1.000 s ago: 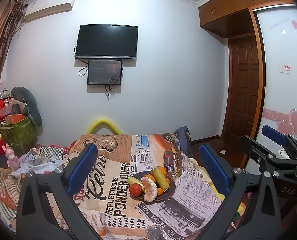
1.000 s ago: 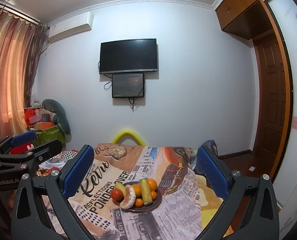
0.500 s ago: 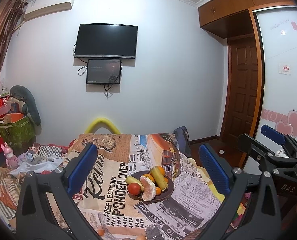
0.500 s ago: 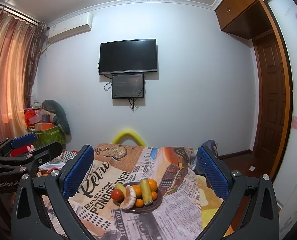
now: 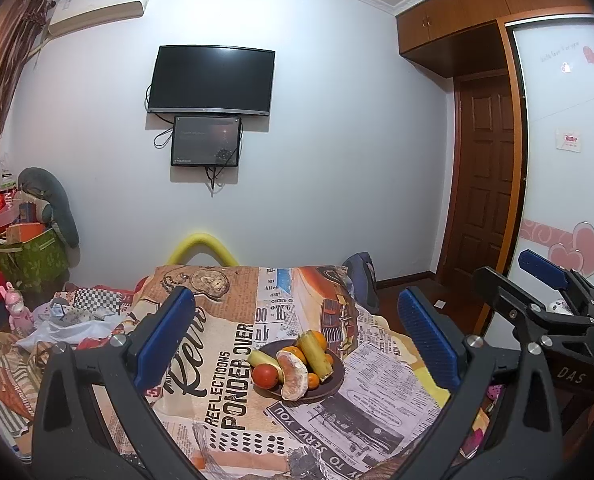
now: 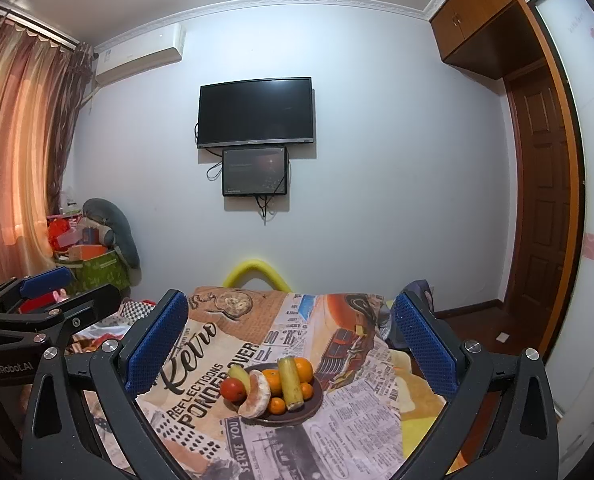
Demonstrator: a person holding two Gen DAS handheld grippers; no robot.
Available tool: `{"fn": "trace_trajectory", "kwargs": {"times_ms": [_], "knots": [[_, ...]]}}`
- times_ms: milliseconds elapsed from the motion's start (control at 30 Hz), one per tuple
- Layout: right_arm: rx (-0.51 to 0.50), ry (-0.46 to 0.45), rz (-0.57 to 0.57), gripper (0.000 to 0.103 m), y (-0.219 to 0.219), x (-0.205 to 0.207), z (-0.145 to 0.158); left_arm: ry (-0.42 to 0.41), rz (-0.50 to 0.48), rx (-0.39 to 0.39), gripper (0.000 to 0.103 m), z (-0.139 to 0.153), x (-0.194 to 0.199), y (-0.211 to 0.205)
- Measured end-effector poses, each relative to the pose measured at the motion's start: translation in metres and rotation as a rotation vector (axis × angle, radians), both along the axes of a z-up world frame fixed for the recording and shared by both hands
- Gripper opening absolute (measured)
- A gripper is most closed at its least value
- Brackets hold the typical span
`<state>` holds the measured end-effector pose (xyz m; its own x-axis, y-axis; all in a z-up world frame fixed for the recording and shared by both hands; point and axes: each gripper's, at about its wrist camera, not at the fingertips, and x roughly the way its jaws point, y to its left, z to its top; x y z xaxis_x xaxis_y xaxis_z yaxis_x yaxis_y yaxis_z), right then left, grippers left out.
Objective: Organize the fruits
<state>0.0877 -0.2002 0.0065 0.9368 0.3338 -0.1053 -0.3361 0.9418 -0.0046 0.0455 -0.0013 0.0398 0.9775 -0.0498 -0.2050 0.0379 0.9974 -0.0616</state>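
Standing by the table watching this: both tools are spread wide with nothing in them, the left gripper (image 5: 297, 344) and right gripper (image 6: 291, 342) hovering side by side, well back from the dark plate (image 6: 311, 402) on the newsprint tablecloth (image 6: 337, 432). All the fruit's piled on that plate: a tomato (image 6: 233, 389), a peeled segmented citrus (image 6: 257, 396), some small oranges (image 6: 277, 406) and a stubby yellow-green banana piece (image 6: 290, 377). My guess is the tomato's smooth and squishy, so pinch it gently across the middle. The peeled citrus looks soft and tear-prone. The banana piece seems firmest; grab it mid-length.
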Motion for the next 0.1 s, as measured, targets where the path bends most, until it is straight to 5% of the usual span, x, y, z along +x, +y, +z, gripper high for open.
{"fn": "trace_trajectory", "kwargs": {"times_ms": [100], "knots": [[0.002, 0.001, 0.0, 0.103, -0.0002, 0.0002, 0.0002, 0.003, -0.004, 0.002, 0.103, 0.0004, 0.001, -0.0005]]}}
